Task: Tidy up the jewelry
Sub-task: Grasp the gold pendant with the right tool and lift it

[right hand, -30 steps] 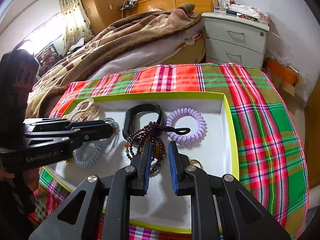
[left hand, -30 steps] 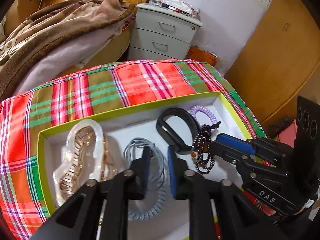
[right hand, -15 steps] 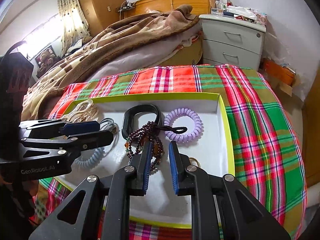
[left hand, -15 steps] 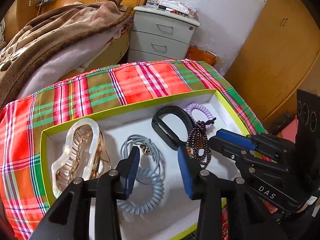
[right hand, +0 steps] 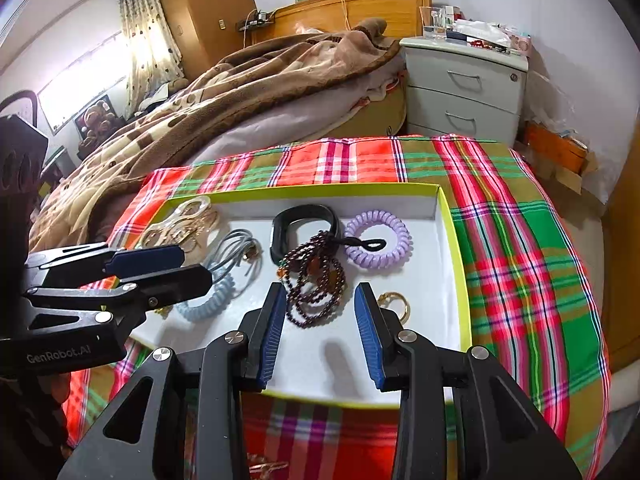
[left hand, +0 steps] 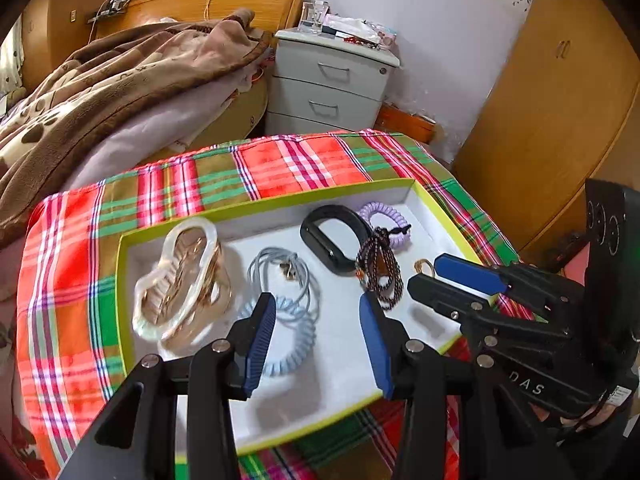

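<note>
Two black tools, left and right, have just spread apart, pinching nothing. Dark beaded bracelet lies in the white green-rimmed cardboard tray, below the right tool.

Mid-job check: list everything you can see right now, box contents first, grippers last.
box: one, white inside with lime rim, on the cloth
hair claws: a pearly one and a gold one, box's left end, overlapping
grey cord: one, right of the claws
blue coil tie: one, pale, touching the cord's near side
black band: one, box centre back
bead bracelet: one, dark maroon, overlapping the band's near edge
purple coil tie: one, right of the band
gold ring: one, near right
cloth: one, red-green plaid, under the box
blanket: brown, on the bed behind
nightstand: one, grey, cluttered top
left gripper: open, empty, jaws just opening
right gripper: open, empty, jaws just opening
</note>
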Demonstrator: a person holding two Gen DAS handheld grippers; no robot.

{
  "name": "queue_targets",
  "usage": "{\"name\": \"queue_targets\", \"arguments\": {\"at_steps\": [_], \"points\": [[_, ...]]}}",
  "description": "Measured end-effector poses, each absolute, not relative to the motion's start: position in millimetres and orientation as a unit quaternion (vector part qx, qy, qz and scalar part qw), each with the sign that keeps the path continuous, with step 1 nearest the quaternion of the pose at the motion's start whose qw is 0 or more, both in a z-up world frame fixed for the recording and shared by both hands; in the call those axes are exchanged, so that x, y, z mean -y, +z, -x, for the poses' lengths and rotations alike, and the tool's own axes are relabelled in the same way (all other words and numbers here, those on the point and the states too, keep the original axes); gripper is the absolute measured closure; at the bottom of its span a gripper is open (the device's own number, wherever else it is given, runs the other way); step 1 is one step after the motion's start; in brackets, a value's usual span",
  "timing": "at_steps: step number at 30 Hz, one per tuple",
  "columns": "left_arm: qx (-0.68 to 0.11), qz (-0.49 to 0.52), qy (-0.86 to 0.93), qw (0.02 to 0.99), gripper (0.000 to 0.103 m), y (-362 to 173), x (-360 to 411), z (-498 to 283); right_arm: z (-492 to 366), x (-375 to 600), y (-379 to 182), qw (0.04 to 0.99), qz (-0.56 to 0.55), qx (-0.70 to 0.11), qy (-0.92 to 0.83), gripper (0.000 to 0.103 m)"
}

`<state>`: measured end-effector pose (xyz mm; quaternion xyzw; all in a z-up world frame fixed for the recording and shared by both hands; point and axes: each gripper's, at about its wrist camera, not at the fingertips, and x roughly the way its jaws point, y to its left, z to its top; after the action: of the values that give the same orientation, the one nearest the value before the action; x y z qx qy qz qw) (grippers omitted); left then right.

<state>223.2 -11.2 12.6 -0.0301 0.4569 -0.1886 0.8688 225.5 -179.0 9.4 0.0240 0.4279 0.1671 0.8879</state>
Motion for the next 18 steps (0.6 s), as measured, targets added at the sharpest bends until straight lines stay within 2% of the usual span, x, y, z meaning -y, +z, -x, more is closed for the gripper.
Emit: {"name": "queue_targets", "arguments": {"at_steps": [18], "points": [[-0.435,0.051,-0.159,0.885,0.058,25.2,-21.4,-150.4,-170.3,181.2,14.8,0.888,-0.032,-0.425,0.172,0.066]]}}
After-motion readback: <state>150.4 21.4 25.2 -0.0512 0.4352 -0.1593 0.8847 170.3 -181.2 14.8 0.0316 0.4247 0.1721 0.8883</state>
